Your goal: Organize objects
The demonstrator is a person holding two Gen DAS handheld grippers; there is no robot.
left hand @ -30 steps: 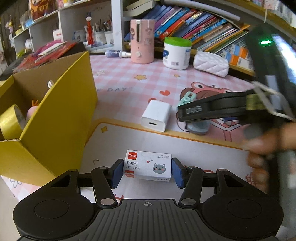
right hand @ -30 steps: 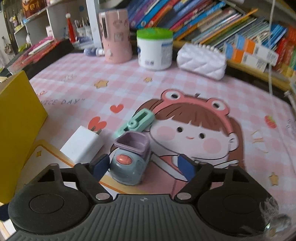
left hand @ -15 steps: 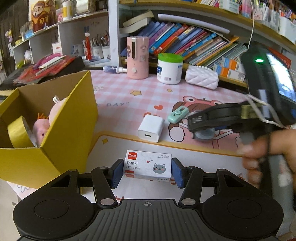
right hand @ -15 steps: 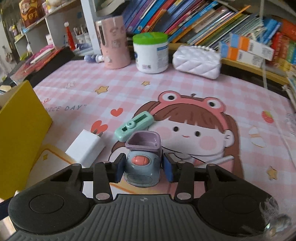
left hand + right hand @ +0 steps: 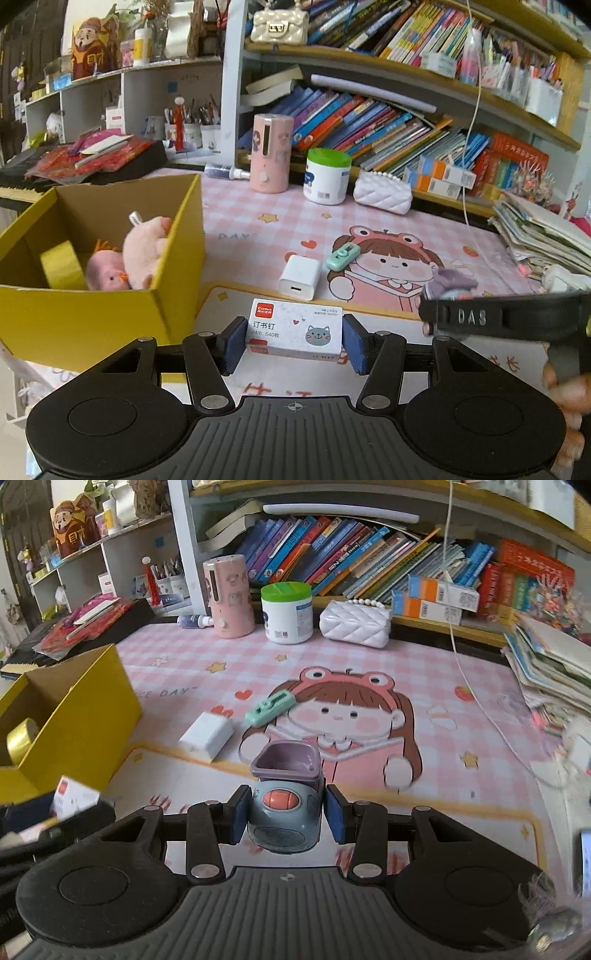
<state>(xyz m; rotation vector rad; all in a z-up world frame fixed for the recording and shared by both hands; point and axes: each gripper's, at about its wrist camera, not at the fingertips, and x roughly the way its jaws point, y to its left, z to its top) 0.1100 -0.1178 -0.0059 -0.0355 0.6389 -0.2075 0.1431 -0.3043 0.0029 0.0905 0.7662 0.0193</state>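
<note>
My left gripper (image 5: 293,341) is shut on a white staple box (image 5: 294,330) with a cat picture, held above the mat, right of the yellow cardboard box (image 5: 92,314). My right gripper (image 5: 285,814) is shut on a grey and purple toy truck (image 5: 284,797), lifted off the mat; the truck also shows in the left wrist view (image 5: 448,284). The yellow box (image 5: 77,720) holds a gold tape roll (image 5: 62,264) and pink plush toys (image 5: 125,254). A white charger (image 5: 207,734) and a mint green correction tape (image 5: 269,707) lie on the pink mat.
A pink cylinder (image 5: 229,596), a green-lidded white jar (image 5: 288,613) and a white quilted purse (image 5: 354,624) stand at the back by the bookshelf. A stack of papers (image 5: 546,668) lies at the right. A white cable (image 5: 476,694) crosses the mat.
My right gripper closed on the toy truck and lifted it up and back. My left gripper rose with the staple box, so the inside of the yellow box now shows.
</note>
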